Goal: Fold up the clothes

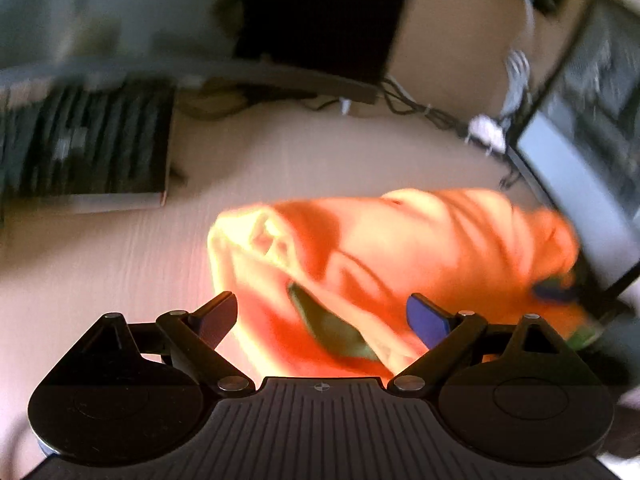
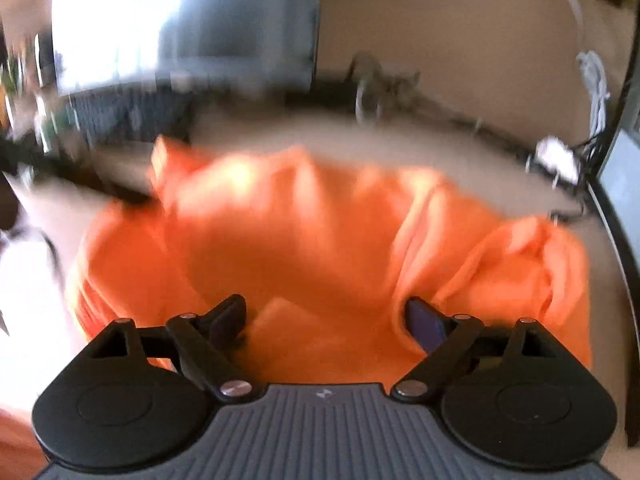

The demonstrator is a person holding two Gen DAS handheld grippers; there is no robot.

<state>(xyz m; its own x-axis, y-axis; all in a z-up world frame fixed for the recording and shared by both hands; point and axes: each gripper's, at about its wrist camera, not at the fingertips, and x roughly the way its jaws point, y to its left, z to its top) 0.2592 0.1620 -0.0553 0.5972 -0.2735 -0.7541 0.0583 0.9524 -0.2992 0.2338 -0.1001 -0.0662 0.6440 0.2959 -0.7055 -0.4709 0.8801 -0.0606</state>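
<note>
The orange hoodie [image 2: 320, 248] lies bunched on the tan table [image 1: 120, 260], stretched side to side, right in front of the right gripper [image 2: 326, 320] and ahead and a bit right of the left gripper [image 1: 322, 316], both wide open and empty.

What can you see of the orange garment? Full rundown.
The orange garment is soft, thick-looking fabric, crumpled and unfolded in a bunched heap on the beige tabletop. An olive-green inner patch shows in the left wrist view. Both the left gripper and right gripper are open right over it, gripping nothing. Motion blur hides finer detail.
</note>
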